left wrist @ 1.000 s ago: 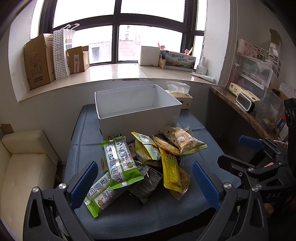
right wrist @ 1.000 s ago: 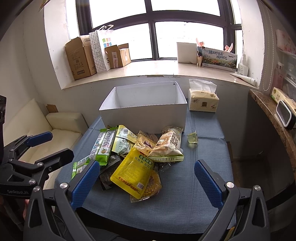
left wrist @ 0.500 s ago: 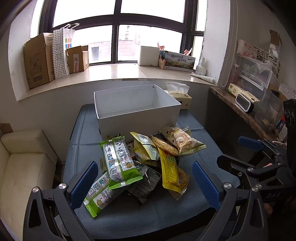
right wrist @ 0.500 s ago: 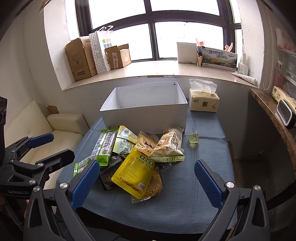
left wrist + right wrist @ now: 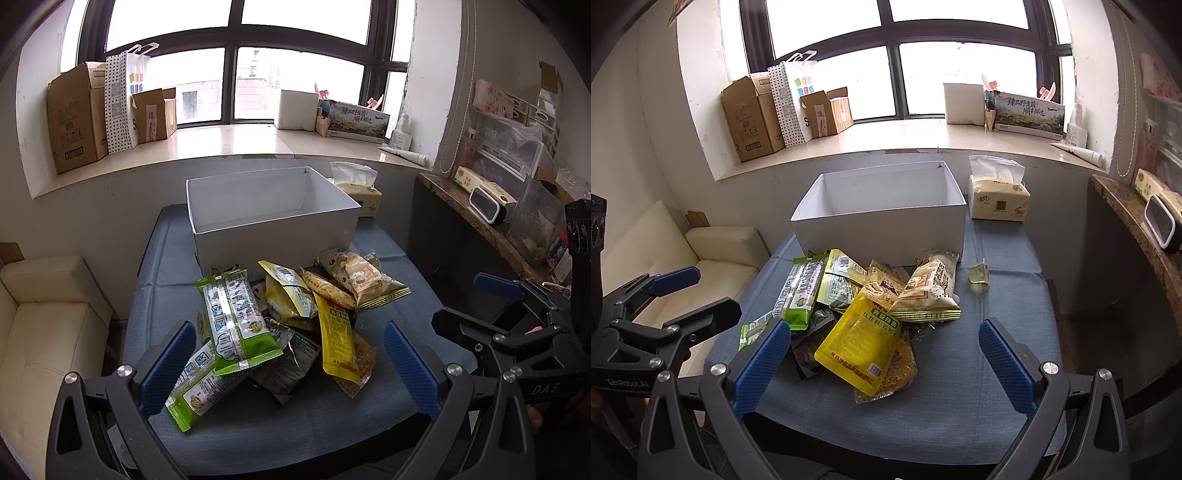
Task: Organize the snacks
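Place: a lived-in home room
Evidence: cream sofa [image 5: 713, 251], bay windowsill [image 5: 207, 147] stacked with cardboard boxes [image 5: 74, 118], tissue pack [image 5: 997, 195], cluttered storage drawers [image 5: 517, 140] along the wall

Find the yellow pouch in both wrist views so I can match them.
Left wrist: yellow pouch lies right of centre, seen edge-on, on the pile.
Right wrist: yellow pouch lies centre, flat, facing the camera.
Shared landmark: white box behind the pile.
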A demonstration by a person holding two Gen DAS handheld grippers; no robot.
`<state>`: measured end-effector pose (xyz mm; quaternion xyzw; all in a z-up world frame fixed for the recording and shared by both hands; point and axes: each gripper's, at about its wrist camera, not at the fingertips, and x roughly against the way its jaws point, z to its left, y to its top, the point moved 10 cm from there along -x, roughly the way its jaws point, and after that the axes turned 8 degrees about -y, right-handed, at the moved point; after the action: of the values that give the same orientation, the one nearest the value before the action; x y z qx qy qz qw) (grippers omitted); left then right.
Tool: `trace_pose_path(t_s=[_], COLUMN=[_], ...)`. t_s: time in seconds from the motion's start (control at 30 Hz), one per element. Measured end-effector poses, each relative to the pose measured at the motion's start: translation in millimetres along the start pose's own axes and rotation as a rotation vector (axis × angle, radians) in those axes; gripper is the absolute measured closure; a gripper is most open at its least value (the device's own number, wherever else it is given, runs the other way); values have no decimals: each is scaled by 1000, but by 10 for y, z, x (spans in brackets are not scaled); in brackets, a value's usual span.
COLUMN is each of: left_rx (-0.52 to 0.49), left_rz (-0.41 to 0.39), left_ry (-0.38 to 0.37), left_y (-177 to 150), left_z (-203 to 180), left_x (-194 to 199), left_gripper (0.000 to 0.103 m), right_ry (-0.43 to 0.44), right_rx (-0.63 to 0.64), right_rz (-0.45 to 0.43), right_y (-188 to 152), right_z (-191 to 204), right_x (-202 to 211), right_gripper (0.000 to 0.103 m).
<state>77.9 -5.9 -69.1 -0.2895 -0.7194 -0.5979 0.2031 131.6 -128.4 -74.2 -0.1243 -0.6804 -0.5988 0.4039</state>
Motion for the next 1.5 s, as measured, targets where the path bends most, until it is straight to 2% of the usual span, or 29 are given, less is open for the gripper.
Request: trace_pose_path(t_s=[0.63,0.8,1.13,1.17,1.23,1.3,1.37,1.5], left_rx=[11,32,52,55,60,65,68,76], left_rz=[-1,5,23,25,26,30,31,39], left_ry=[8,9,15,15,17,17,19,22], left_y=[-30,-53,-119,-127,-139,-148,-154,-177], left_z=[53,111,193,204,224,243,261,296], left_x=[-25,-43,-97,-99,-103,-112,-114,-152], left_gripper=[0,0,0,0,0,0,0,0], right_ry=[4,-35,-56,-53,-62,-27,-1,-9], right_rx=[-14,-62,-118,-122,-148,-167,-176,-153], right_rz=[0,67,240,256,312,352,371,354], right_y=[14,67,142,133,70,14,-36,-62], right_z=[-55,-305,-505,-518,-554,-527,-491,-475], right_x=[-81,-506,-1763,-1857,-2010,-2094,-2103,-2051], right_gripper=[0,0,0,2,13,31,44,54])
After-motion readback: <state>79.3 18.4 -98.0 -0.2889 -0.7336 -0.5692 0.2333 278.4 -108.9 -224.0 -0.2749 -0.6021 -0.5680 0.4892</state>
